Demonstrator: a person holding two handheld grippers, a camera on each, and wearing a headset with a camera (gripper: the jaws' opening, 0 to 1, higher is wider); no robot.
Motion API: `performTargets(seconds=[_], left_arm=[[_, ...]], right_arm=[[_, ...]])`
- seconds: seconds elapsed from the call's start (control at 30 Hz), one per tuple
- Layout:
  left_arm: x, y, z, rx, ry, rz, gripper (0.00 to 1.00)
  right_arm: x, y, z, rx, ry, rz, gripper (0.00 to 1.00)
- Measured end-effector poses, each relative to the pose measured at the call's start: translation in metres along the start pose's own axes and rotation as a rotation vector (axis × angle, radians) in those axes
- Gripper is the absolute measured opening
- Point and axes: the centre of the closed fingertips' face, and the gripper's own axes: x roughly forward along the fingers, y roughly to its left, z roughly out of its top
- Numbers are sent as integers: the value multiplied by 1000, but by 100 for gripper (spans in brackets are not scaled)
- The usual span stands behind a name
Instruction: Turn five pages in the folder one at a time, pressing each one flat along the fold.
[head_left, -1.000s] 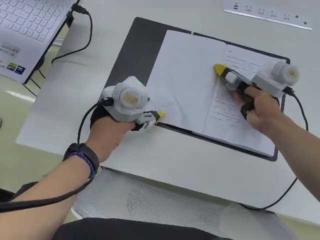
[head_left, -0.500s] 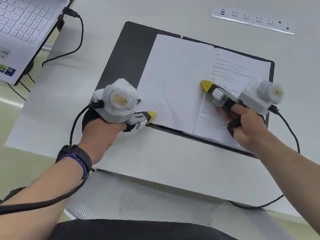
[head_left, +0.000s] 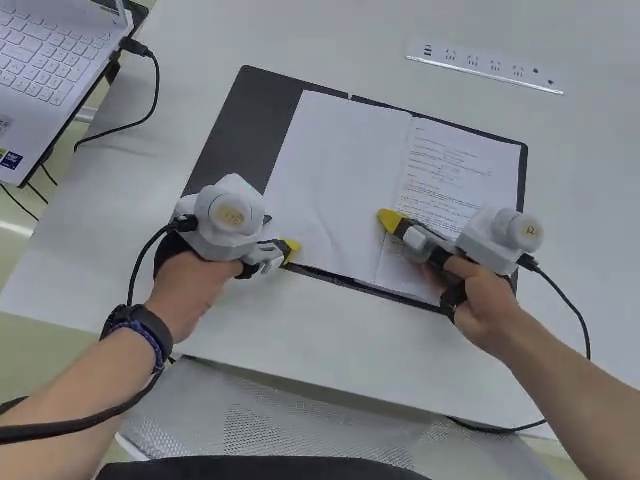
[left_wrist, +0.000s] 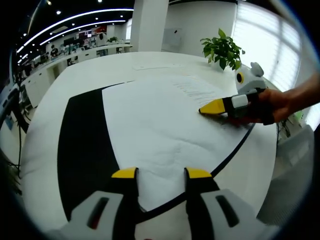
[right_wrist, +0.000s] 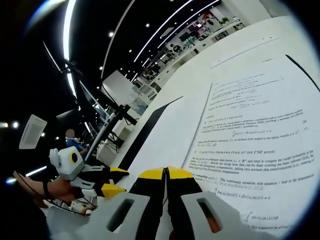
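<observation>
Two grippers work an open folder (head_left: 245, 125) that lies flat on the white table (head_left: 330, 330), a laptop (head_left: 40, 50) off to one side and a power strip (head_left: 485, 68) beyond it. In the head view a blank page (head_left: 340, 170) covers the left half and a printed page (head_left: 455, 165) the right. The right gripper (head_left: 388, 218) lies low and nearly flat, its yellow tip on the fold (head_left: 403, 150) near the folder's near edge, which looks like a pressing stroke to flatten the turned sheet. The right hand (head_left: 478, 300) wraps it from behind, wrist angled in towards the spine. The left gripper (head_left: 285, 247) sits at the blank page's near left corner, likely steadying that side. The left hand (head_left: 190, 280) cups its body from below, forearm coming in from the near edge.

In the left gripper view its jaws stand spread, straddling the near edge of the blank page with nothing pinched between them. The right gripper shows across the sheet with its tip down on the paper.

In the right gripper view the jaws are pressed together with no gap and hold nothing, the paired tips bearing down just where blank sheet meets printed text. A closed tip gives one firm edge to run along the crease.
</observation>
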Motion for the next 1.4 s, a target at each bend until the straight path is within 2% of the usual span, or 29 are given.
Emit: performTargets(seconds=[0.23,0.37,0.83,1.4], left_arm=[[0,0,0,-3,-3,-6,36],[0,0,0,-2,-1,-7,36],[0,-3,0,-12,-6,-4,39],[-1,-2,-1,-27,-13,-5,39]], right_arm=[[-9,9,-18,-2,29,13,0],[-13,6,-25,-2,41,22,0],[-30,12,-54,12,71,38,0],[-38,16,-65,17,90,36,0]])
